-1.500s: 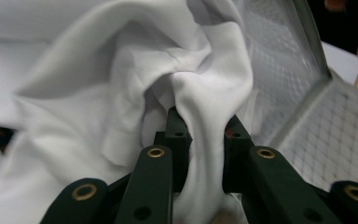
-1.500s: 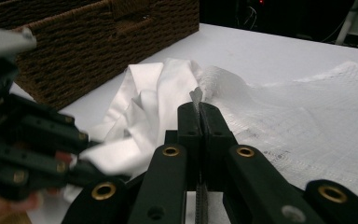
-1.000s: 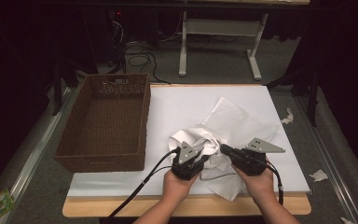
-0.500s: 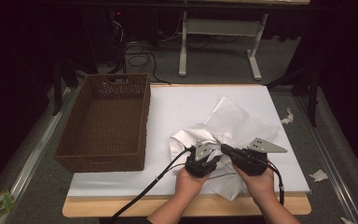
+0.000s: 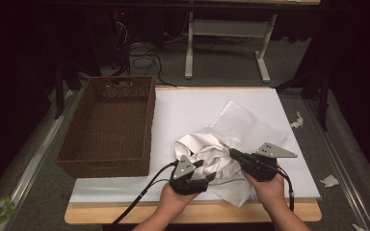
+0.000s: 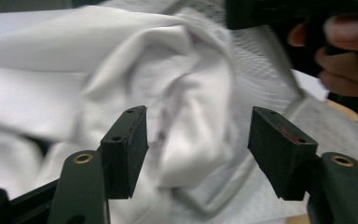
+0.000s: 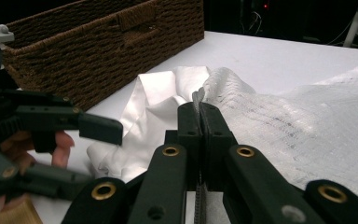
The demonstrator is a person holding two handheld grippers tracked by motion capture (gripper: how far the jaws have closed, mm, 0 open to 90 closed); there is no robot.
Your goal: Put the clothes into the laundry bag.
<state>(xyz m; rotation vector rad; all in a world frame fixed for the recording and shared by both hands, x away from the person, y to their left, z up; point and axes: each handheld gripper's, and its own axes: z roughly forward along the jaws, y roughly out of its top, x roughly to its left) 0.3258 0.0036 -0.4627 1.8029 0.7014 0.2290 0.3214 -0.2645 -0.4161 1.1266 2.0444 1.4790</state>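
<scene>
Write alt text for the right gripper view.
The right gripper is shut on the edge of a white mesh bag, with a white cloth bunched beside it. A brown wicker basket stands behind.

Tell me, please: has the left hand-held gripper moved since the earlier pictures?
Yes. In the high view the left hand-held gripper has drawn back toward the table's near edge, off the white cloth, and its jaws have just been opening, with nothing pinched between them.
</scene>
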